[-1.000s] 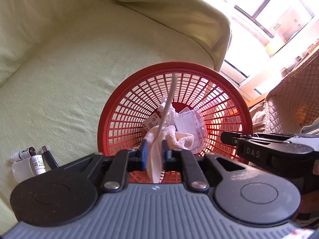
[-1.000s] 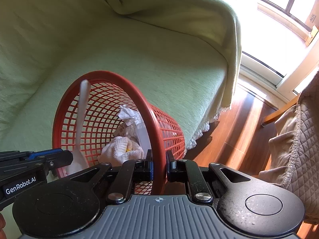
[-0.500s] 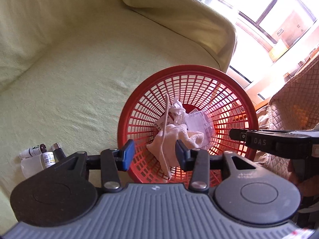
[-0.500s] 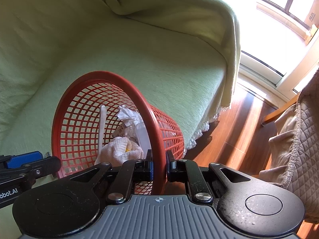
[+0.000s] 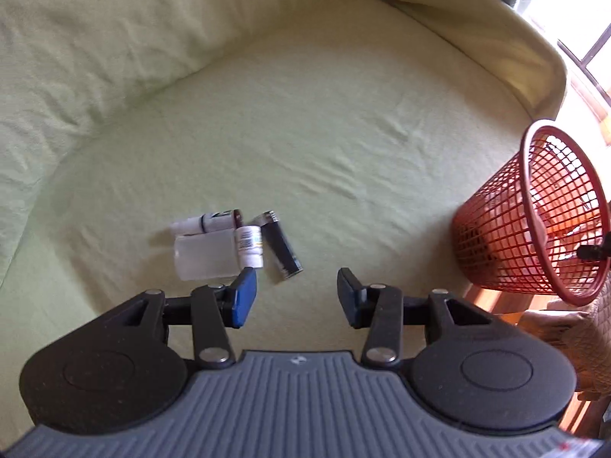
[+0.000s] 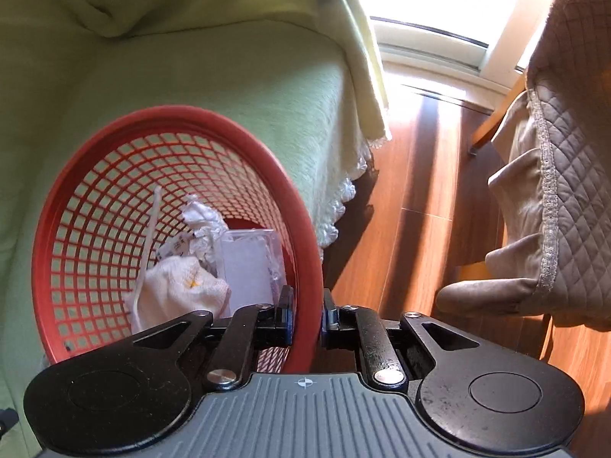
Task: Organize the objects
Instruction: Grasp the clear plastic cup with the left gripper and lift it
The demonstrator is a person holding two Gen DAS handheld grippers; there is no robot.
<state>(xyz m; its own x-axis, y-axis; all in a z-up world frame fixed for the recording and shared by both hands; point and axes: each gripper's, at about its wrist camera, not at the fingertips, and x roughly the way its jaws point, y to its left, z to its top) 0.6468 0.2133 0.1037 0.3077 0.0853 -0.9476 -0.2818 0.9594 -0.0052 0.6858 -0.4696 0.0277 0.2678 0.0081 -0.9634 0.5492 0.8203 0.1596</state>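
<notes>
Your left gripper (image 5: 297,293), spread and empty, has swung from the red basket (image 6: 305,252), where the white stick (image 6: 147,252) now lies, to the bottles (image 5: 229,242) mid-seat; your right gripper (image 6: 307,315) stays clenched on the basket's rim.

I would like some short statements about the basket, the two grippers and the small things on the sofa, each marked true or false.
1. The right gripper is clamped on the rim of the red basket. True.
2. The left gripper holds the black lighter. False: its jaws are apart and empty, and the lighter lies on the sofa cover.
3. The basket is empty. False: a white cloth, a clear plastic box and a thin white stick lie in it.
4. A small labelled bottle lies beside the lighter. True.
5. The basket stands on the wooden floor. False: it is held tilted beside the sofa.
</notes>
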